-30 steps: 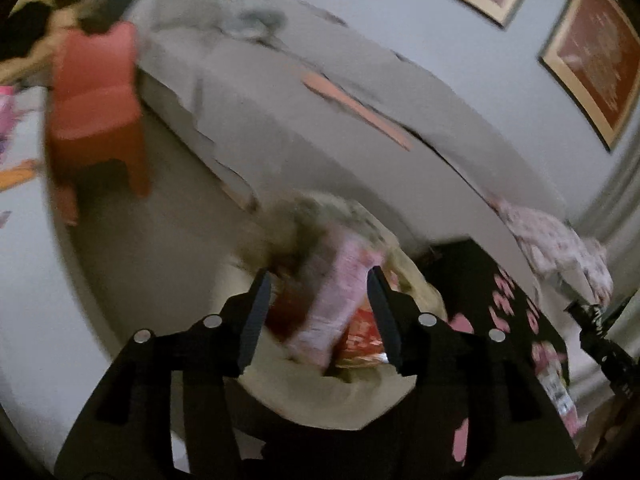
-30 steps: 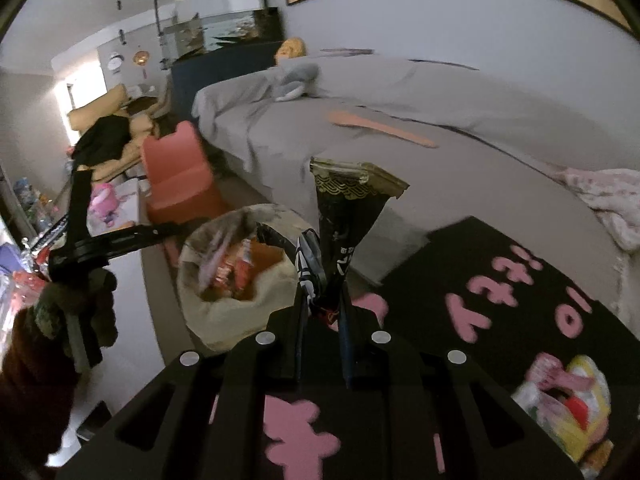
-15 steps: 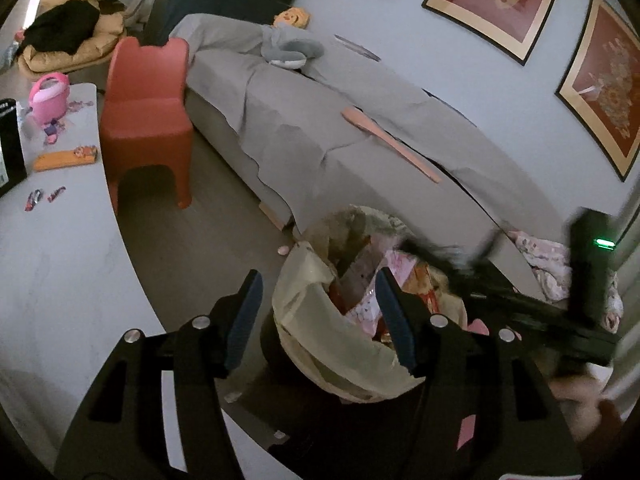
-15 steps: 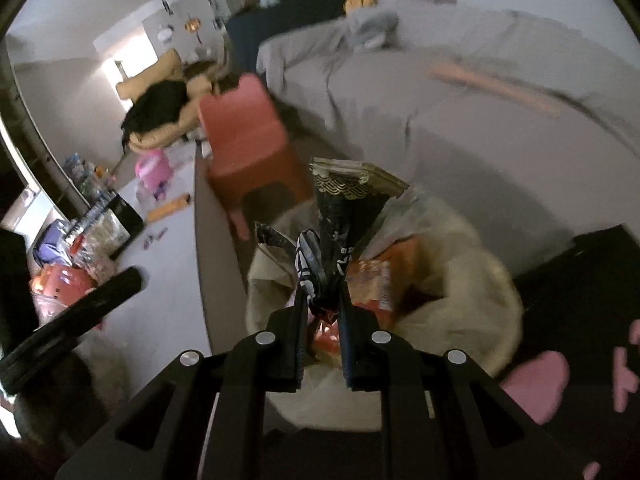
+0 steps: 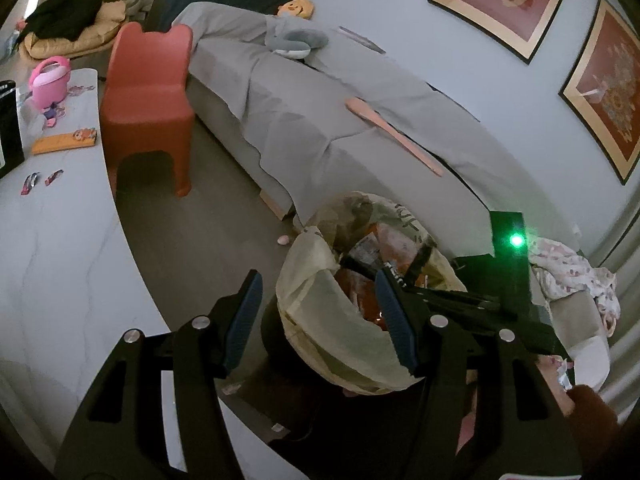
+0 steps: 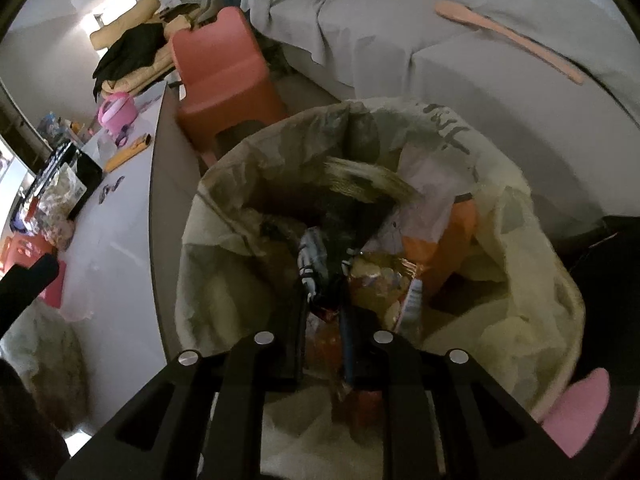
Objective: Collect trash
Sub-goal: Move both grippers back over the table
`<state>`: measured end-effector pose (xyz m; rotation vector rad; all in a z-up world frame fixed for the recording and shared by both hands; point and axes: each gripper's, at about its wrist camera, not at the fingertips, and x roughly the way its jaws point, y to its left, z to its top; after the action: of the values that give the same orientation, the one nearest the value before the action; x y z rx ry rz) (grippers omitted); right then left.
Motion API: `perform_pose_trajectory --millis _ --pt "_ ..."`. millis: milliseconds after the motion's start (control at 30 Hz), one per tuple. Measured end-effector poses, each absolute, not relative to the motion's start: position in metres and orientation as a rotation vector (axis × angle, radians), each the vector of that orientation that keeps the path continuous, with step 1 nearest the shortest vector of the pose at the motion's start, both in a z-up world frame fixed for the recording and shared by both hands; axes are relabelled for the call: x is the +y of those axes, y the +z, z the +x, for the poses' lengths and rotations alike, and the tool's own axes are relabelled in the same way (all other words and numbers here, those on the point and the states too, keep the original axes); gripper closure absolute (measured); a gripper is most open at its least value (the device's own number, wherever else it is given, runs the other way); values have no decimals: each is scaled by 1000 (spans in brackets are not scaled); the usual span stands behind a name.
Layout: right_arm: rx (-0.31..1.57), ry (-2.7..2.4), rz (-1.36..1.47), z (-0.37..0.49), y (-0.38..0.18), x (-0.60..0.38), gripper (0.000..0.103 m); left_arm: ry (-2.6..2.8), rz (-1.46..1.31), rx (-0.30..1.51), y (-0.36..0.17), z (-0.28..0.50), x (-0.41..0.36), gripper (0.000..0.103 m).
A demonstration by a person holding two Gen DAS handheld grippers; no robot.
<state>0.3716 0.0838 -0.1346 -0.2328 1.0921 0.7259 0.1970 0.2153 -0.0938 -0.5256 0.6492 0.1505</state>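
A trash bin lined with a pale yellow bag stands on the floor by the sofa, full of snack wrappers. My right gripper is shut on a black wrapper with a gold top edge and holds it down inside the bag's mouth, above orange and pink wrappers. In the left wrist view the right gripper reaches over the bin from the right. My left gripper is open and empty, its blue pads on either side of the bin's near rim.
A red child's chair stands left of the bin. A grey covered sofa runs behind it with a pink stick on it. A white table holds a pink toy, an orange box and small wrappers.
My right gripper moved down with the black wrapper into the bag's mouth. My left gripper drew back from the bin, open and empty.
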Motion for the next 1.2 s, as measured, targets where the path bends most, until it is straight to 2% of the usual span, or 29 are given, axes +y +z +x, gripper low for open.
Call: perform_pose_trajectory --millis 33,100,133,400,600,900,1200 --pt "1072 722 -250 369 -130 82 66 148 -520 645 -92 197 213 47" --pt "1016 729 -263 362 -115 75 50 145 -513 635 -89 196 211 47" --pt "997 729 -257 360 -109 69 47 143 -510 629 -87 195 210 46" --pt "854 659 -165 329 -46 -7 45 98 -454 588 -62 195 184 44" --pt "805 568 -81 277 -20 -89 44 -6 -408 615 -60 205 139 43" --pt "755 316 -25 203 -16 -229 39 -280 -314 726 -81 219 40 43" --pt "790 78 58 144 -32 -349 37 -487 -207 807 -101 217 -44 43"
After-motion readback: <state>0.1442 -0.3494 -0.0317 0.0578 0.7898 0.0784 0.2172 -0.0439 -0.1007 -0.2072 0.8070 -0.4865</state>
